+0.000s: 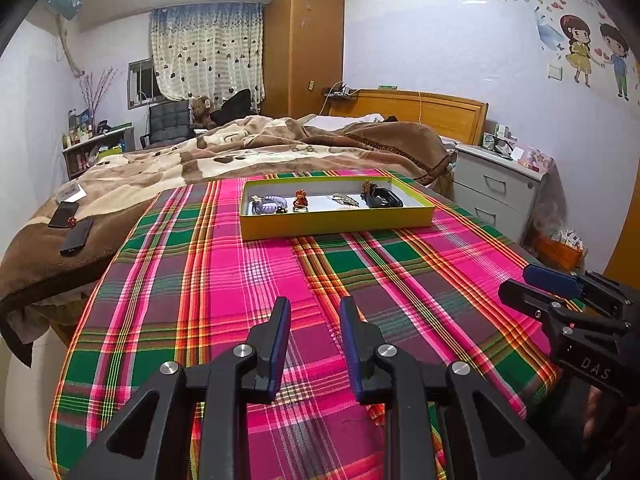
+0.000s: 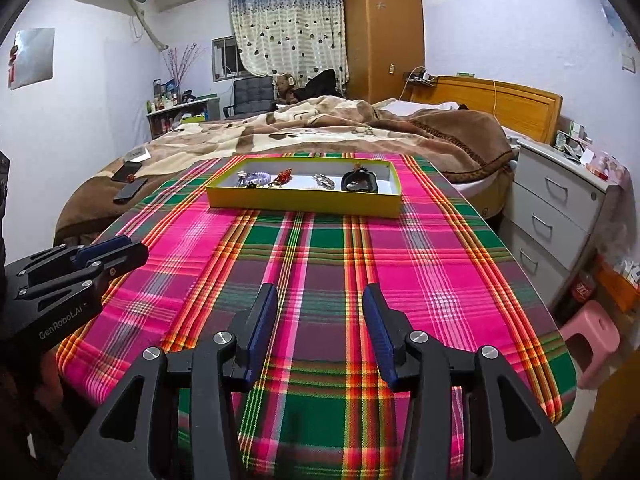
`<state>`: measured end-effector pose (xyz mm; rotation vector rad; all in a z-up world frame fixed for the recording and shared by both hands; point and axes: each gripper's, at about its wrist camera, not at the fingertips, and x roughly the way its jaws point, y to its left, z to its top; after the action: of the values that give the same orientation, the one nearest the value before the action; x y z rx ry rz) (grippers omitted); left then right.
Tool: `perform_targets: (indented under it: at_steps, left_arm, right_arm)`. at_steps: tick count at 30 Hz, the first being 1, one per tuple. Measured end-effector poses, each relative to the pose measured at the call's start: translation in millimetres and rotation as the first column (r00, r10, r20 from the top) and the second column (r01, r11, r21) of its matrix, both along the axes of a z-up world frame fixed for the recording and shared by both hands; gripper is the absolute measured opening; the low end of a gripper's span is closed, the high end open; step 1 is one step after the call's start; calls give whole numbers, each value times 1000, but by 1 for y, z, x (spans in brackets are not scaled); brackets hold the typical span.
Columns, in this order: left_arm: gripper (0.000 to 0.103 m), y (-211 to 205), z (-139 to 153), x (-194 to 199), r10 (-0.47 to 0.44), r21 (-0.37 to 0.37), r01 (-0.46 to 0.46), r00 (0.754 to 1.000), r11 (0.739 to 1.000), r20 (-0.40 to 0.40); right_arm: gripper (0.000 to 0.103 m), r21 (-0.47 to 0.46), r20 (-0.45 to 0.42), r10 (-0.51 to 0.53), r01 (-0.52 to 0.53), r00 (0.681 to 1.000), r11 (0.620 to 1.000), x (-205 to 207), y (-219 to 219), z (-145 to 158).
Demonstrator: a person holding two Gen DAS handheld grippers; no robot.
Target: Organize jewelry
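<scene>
A shallow yellow tray [image 1: 336, 227] [image 2: 304, 203] stands at the far end of the plaid-covered table. Inside lie a lilac bracelet [image 1: 269, 205] [image 2: 256, 179], a small red figure piece [image 1: 301, 200] [image 2: 283, 176], a silver chain piece [image 1: 345, 199] [image 2: 324, 181] and a black item [image 1: 383, 197] [image 2: 359, 182]. My left gripper [image 1: 315, 308] hovers open over the near cloth, nothing between its fingers. My right gripper [image 2: 320, 296] is open too, empty, beside it; it also shows at the right edge of the left wrist view [image 1: 520, 284].
The plaid cloth [image 1: 280, 280] [image 2: 320, 248] covers the table between the grippers and the tray. A bed with a brown blanket [image 1: 200, 160] lies beyond, with two phones [image 1: 70, 224] on it. A grey drawer unit [image 2: 560, 200] and a pink stool [image 2: 592, 340] stand to the right.
</scene>
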<state>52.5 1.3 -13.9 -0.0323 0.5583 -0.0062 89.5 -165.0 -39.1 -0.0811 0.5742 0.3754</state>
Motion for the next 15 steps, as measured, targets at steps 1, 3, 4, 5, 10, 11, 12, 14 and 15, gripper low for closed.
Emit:
perform_targets:
  at_steps: [1,3,4,5,10,11,12,14,15]
  left_arm:
    - [25,0,0,0,0,0,0,1000,1000,0]
    - [25,0,0,1,-2,2,2,1000,1000,1]
    - [25,0,0,0,-1,3,1,1000,1000,2]
    - [25,0,0,1,-1,5,1,1000,1000,2]
    - [25,-2,-1,0,-3,7,3,1000,1000,4]
    - [25,-1,-1,1,-3,7,3,1000,1000,3]
    - [25,-2,-1,1,-2,7,2,1000,1000,2]
    - [25,-2,-1,0,-3,6,3,1000,1000,4]
    - [25,-2,-1,0,-3,7,3,1000,1000,4]
  right_arm:
    - [45,-1,-1,0,0,1000,1000,0,0,0]
    - [45,0,-1,-1,1,1000,1000,0,0,0]
    - [45,0,0,-2,2,1000,1000,0,0,0]
    - [45,-1,0,-3,3,1000,1000,0,0,0]
    - [45,1,-4,-4,4,1000,1000,1,-1,1]
    - [45,1,-3,-5,5,1000,1000,1,-1,1]
    - [45,0,-3,-5,5,1000,1000,1,-1,1]
    - [45,0,-2,-5,5,1000,1000,1,-1,1]
    - [45,0,-2,-5,5,1000,1000,1,-1,1]
